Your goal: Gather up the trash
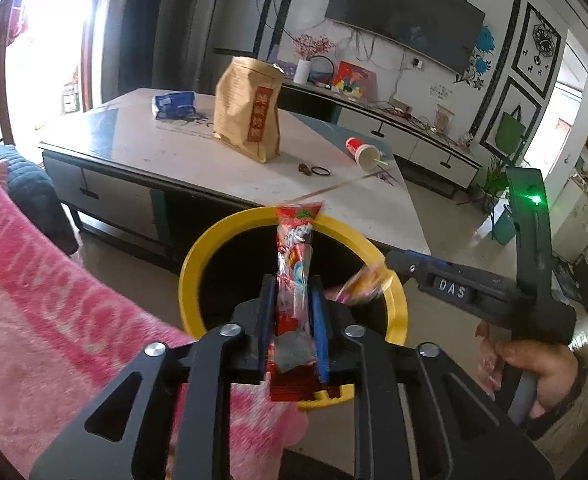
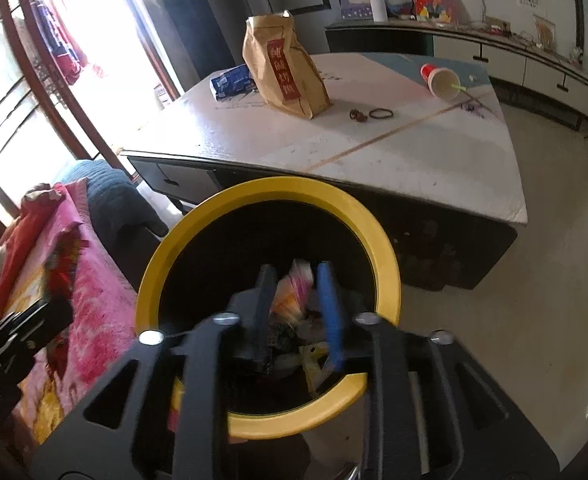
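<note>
A yellow-rimmed bin [image 1: 198,256] with a dark inside stands on the floor in front of the coffee table. My left gripper [image 1: 292,280] hangs over it, jaws slightly apart, and a red snack wrapper [image 1: 294,240] stands upright and loose between them. My right gripper [image 2: 295,270] is over the same bin [image 2: 150,292], jaws parted. A pink and orange wrapper [image 2: 292,296] shows blurred between its fingers. In the left wrist view that wrapper [image 1: 360,284] sits just below the right gripper's tip [image 1: 392,258]. Other scraps lie in the bin's bottom.
The coffee table [image 2: 374,160] behind the bin carries a brown paper bag [image 2: 282,72], a blue packet [image 2: 232,80], a tipped red paper cup with a straw [image 2: 440,78] and a black hair tie [image 2: 381,113]. A pink blanket [image 1: 46,300] covers the sofa at left. A hand [image 1: 534,368] holds the right gripper.
</note>
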`<action>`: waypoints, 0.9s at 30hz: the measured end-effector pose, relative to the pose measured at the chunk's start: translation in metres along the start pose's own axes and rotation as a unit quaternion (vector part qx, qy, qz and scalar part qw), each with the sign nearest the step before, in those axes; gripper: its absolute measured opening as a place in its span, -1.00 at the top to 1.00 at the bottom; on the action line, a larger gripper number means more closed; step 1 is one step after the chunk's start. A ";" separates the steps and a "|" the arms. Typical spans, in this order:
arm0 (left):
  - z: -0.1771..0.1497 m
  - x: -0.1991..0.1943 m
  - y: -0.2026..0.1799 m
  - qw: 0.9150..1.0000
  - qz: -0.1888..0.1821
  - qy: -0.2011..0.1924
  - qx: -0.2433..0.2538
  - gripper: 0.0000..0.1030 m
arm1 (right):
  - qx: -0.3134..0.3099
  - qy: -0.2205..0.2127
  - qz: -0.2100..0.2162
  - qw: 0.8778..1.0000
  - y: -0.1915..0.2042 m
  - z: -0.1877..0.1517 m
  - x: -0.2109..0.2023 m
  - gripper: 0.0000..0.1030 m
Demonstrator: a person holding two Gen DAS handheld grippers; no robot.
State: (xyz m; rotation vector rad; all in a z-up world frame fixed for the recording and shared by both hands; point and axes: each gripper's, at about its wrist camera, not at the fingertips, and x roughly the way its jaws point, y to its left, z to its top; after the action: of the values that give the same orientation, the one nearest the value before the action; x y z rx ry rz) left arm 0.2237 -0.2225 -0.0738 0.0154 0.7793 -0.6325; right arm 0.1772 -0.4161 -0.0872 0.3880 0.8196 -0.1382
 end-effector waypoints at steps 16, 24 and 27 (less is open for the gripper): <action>0.005 -0.015 0.008 0.999 0.024 -0.021 -0.015 -0.87 | 0.019 -0.029 -0.003 0.999 -0.003 -0.012 -0.041 -0.45; -0.005 -0.055 0.025 0.996 0.058 -0.051 -0.042 -0.87 | -0.019 -0.082 0.009 0.996 0.019 -0.020 -0.075 -0.68; -0.011 -0.073 0.031 0.994 0.071 -0.064 -0.044 -0.87 | -0.035 -0.112 0.017 0.993 0.030 -0.026 -0.090 -0.79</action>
State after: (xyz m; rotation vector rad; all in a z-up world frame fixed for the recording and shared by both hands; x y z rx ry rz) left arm 0.1938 -0.1563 -0.0404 -0.0496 0.6759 -0.4596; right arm 0.1064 -0.3810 -0.0291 0.3141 0.5942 -0.1180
